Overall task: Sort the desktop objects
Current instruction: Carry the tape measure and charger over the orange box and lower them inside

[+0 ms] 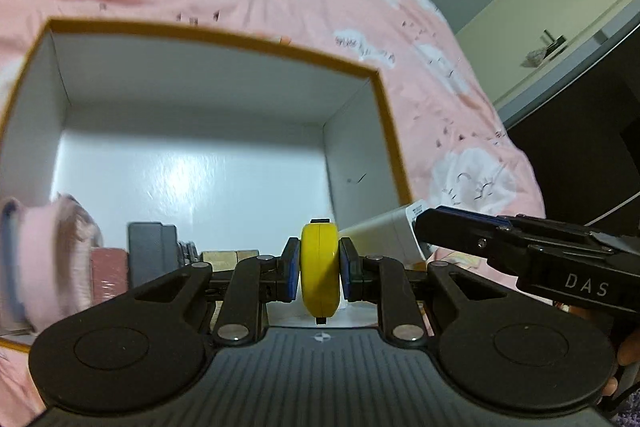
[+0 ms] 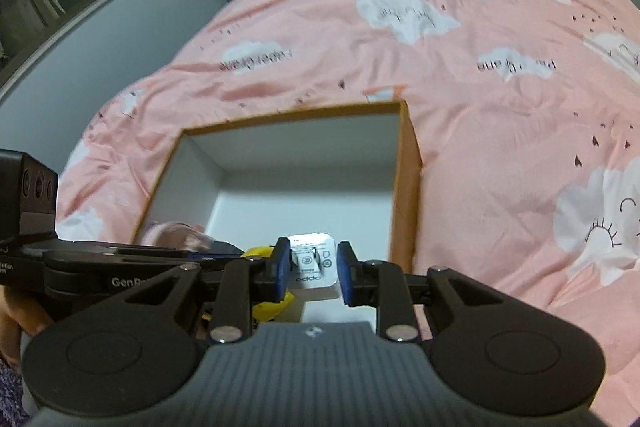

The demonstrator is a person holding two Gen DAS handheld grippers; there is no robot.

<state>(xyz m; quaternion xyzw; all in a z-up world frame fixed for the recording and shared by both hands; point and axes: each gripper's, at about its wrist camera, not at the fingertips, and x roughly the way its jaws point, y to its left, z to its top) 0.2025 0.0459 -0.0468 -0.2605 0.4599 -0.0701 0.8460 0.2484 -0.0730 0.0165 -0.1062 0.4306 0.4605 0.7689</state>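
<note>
We count two grippers: the left gripper [image 1: 319, 269] and the right gripper [image 2: 313, 269]. We see one yellow disc [image 1: 320, 269] and one white charger [image 2: 314, 265]. There is one open box [image 1: 224, 39] with an orange rim, on one pink bedspread [image 2: 500, 131]. At the box's near edge we make out one pink roll [image 1: 44, 263], one dark grey block [image 1: 150, 253] and one reddish block [image 1: 109, 275]; the rest there is too blurred to count.

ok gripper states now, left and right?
Left gripper: closed on the yellow round object.
Right gripper: closed on the white charger.
</note>
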